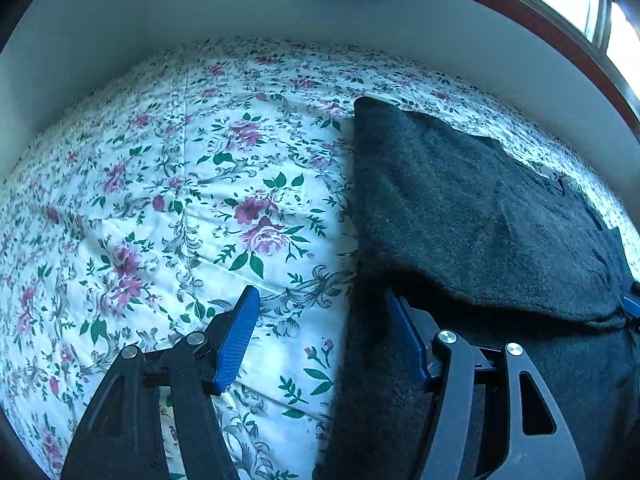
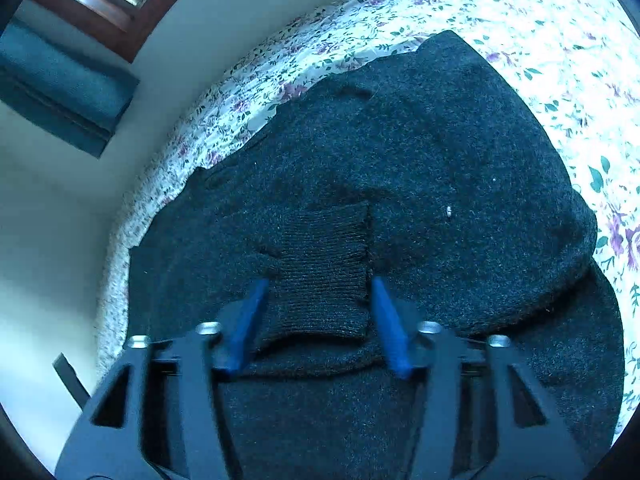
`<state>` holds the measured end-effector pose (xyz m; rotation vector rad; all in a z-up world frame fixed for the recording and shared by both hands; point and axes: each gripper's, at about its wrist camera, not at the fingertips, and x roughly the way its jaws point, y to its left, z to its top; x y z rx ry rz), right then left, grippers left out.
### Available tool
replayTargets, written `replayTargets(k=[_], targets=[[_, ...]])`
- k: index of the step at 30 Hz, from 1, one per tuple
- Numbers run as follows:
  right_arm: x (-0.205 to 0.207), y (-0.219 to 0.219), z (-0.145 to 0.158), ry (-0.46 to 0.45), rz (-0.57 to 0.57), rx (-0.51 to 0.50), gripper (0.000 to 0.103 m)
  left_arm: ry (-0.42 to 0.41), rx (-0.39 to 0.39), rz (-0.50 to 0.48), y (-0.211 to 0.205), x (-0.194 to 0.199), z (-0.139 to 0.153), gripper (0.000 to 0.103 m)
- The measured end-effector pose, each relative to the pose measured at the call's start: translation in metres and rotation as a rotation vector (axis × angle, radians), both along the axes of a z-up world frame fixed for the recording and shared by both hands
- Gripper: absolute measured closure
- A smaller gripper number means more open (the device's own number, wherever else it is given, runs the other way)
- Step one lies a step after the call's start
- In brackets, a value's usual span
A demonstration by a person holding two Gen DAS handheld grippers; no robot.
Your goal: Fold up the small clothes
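Note:
A dark grey knitted sweater [image 2: 420, 152] lies partly folded on the flowered bedsheet [image 1: 180, 200]. In the right wrist view its ribbed cuff [image 2: 324, 272] lies flat on the body, between the blue pads [image 2: 246, 320] of my right gripper [image 2: 318, 280]. The pads stand close beside the cuff's two edges and the cuff is not bunched. My left gripper [image 1: 320, 300] is open at the sweater [image 1: 480, 216]'s left edge. One of its fingers [image 1: 238, 340] hovers over the bare sheet. The other finger's tip is hidden under a folded-over layer.
The bed meets a pale wall [image 1: 240, 12] at the far side, with a wood-framed window [image 1: 560, 4] above. A blue-green cloth [image 2: 60, 88] hangs on the wall. Bare sheet [image 2: 560, 40] stretches beyond the sweater.

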<state>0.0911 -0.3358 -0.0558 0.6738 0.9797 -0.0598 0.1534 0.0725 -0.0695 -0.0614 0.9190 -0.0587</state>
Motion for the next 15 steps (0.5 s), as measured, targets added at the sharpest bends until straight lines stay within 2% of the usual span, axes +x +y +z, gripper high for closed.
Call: replayTargets(k=[3, 4, 5, 6, 15], targets=[[0.005, 0.004, -0.004, 0.005, 0.01, -0.019, 0.076, -0.003, 0.001, 0.001, 0.001, 0.0, 0.0, 0.039], [0.005, 0.006, -0.004, 0.0, 0.015, -0.036, 0.082, -0.001, 0.004, 0.001, 0.0, 0.001, 0.0, 0.039], [0.004, 0.008, -0.003, -0.005, 0.023, -0.045, 0.094, 0.0, 0.007, 0.001, 0.0, 0.001, 0.0, 0.039], [0.008, 0.009, -0.003, -0.009, 0.033, -0.036, 0.097, -0.001, 0.009, 0.001, -0.001, 0.001, 0.0, 0.039], [-0.005, 0.007, 0.034, -0.112, 0.028, -0.105, 0.098, 0.004, 0.007, 0.001, 0.0, 0.005, -0.001, 0.038]])
